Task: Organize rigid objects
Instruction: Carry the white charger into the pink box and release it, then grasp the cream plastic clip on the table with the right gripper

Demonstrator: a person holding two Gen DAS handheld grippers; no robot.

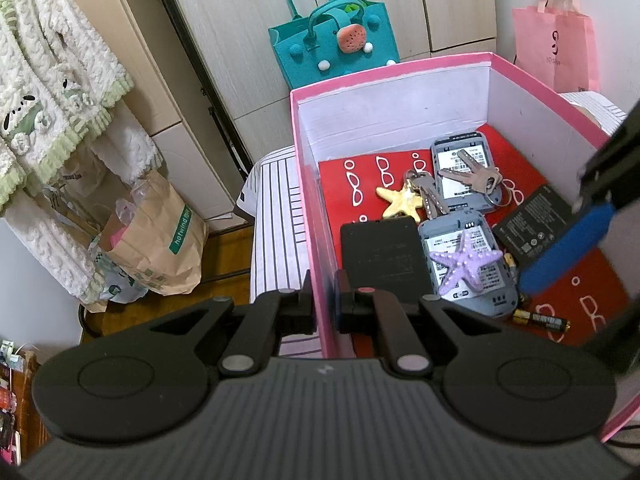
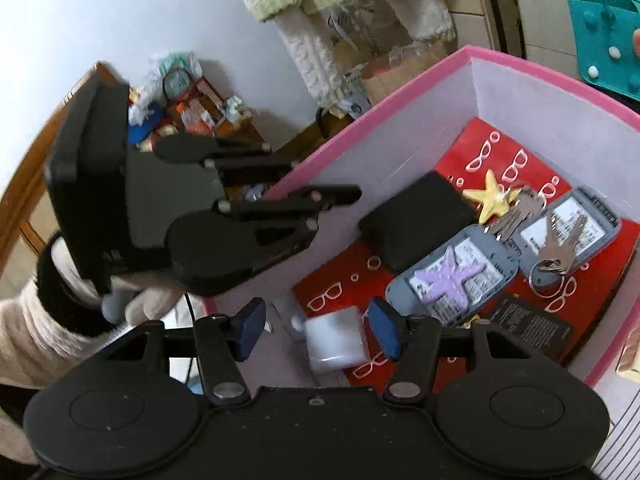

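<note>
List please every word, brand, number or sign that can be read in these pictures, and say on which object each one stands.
"hotwind" on the green band of the brown paper bag.
Pink bag: dark logo, too small to read.
Labels on the two grey devices: print too small to read.
Black battery: white print, not legible.
AA battery: label blurred.
Red sheet: white glasses drawings only, no words.

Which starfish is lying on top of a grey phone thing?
The purple starfish. It lies on the nearer grey device. The yellow starfish rests on the box's red liner beside the keys instead.
</note>
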